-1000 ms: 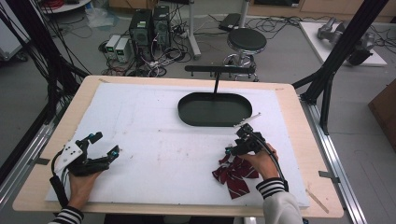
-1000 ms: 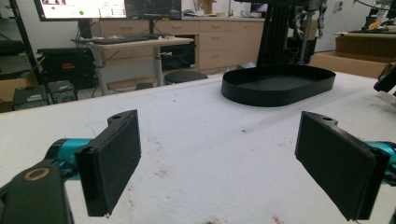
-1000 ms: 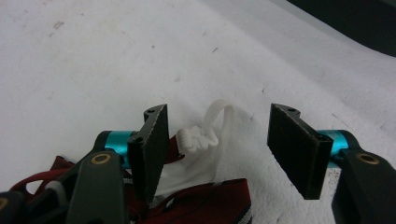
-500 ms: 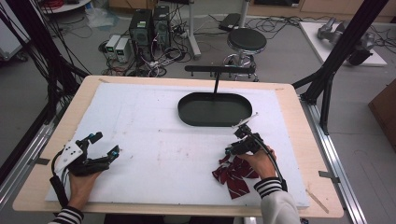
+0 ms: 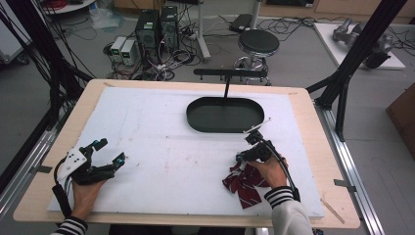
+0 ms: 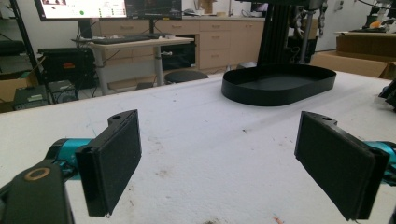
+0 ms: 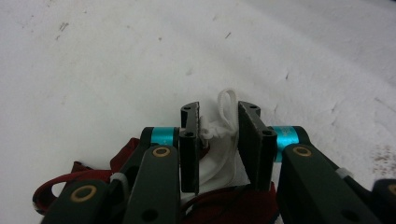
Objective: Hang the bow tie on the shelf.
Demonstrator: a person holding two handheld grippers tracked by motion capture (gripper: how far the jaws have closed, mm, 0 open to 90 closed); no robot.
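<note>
A dark red striped bow tie (image 5: 243, 185) lies on the white table cover near the front right, just under a hand. My right gripper (image 5: 244, 151) points away from that hand at the tie's upper end. In the right gripper view its jaws have just been closing, and my right gripper (image 7: 218, 113) now pinches the tie's white strap (image 7: 227, 100), whose loop sticks out past the tips; red fabric (image 7: 84, 179) shows below. My left gripper (image 5: 110, 150) rests at the front left, held by the other hand. Its jaws stand wide open with nothing between them (image 6: 219, 140).
A black oval tray (image 5: 195, 122) sits at the table's far middle, its wall (image 6: 280, 93) ahead in the left gripper view. A black T-shaped stand (image 5: 227, 73) rises behind it. A stool (image 5: 258, 41) and computer boxes stand on the floor beyond.
The right gripper's jaws have drawn together at the top end of the bow tie. Both hands have stayed where they were, and the left gripper has not changed.
</note>
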